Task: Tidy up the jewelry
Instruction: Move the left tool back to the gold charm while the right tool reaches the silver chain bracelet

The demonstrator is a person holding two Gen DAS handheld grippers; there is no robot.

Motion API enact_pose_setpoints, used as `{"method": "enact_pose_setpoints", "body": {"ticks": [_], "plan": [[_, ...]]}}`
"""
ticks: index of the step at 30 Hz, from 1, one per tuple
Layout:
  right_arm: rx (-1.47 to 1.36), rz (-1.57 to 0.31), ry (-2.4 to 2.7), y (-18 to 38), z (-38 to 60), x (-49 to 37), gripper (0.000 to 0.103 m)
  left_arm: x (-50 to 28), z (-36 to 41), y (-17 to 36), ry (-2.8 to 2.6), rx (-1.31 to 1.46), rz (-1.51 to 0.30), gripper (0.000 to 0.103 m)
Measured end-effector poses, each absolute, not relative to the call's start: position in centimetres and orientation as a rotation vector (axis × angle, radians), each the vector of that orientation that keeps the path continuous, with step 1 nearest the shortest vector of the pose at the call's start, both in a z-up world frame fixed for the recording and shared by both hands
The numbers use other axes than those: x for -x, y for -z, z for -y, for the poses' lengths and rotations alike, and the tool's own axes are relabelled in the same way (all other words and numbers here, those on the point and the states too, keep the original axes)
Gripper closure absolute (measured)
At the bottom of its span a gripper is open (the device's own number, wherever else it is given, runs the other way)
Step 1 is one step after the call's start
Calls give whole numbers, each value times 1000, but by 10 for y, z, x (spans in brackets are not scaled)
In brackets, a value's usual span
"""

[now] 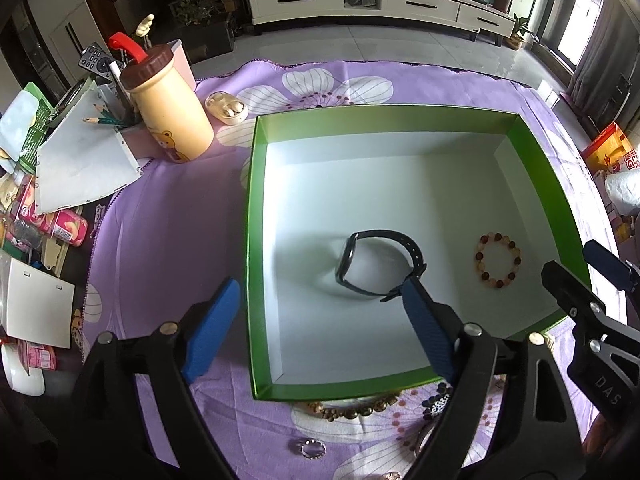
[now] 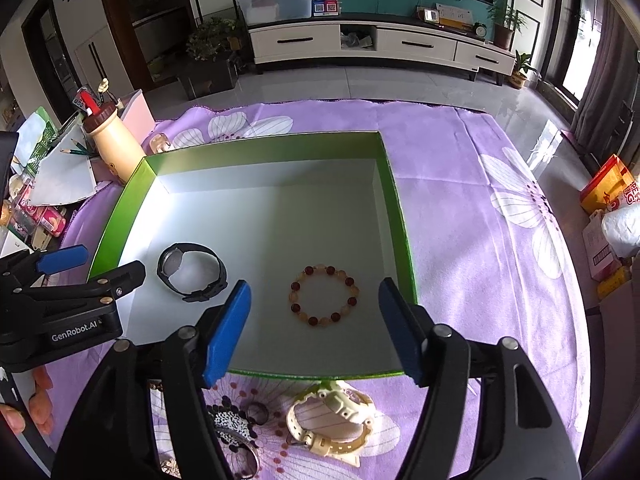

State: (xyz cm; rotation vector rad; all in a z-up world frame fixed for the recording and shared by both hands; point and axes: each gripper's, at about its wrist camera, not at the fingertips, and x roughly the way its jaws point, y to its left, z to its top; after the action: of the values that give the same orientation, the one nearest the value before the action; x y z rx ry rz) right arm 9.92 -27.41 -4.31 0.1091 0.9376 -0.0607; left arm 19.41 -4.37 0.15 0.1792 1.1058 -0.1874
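- Inside the green box (image 2: pixel 394 196), the black watch (image 2: pixel 192 276) and bead bracelet (image 2: pixel 324 296) lie apart.
- Both the left gripper (image 1: pixel 320 328) and right gripper (image 2: pixel 316 332) gape wide, holding nothing.
- Nearest the right gripper, on the cloth just outside the box, lies the cream watch (image 2: pixel 332 420).

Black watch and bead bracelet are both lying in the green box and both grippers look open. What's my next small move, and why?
Probably bring the right gripper back and down toward the cream watch, which lies on the purple cloth just outside the near wall of the green box. The black watch and bead bracelet lie free inside, nothing sits between either gripper's pads, and that watch is the nearest unsorted piece.
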Motion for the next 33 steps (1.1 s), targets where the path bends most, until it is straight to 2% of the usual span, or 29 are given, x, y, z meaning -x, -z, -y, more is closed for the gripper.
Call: {"method": "enact_pose_setpoints", "body": {"ticks": [6,14,22,33], "plan": [[-121,-949,57,40,275,-85,24,-179,35,-7,181,-171,-1103,8],[-145,-965,41,38,278,-57,19,-153,22,-11,217,-142,-1119,8],[-152,-977,-1,40,275,-21,19,-113,14,-16,271,-155,-1114,8],[-156,-1001,-77,52,268,28,19,-64,4,10,349,-141,-1174,8]]}}
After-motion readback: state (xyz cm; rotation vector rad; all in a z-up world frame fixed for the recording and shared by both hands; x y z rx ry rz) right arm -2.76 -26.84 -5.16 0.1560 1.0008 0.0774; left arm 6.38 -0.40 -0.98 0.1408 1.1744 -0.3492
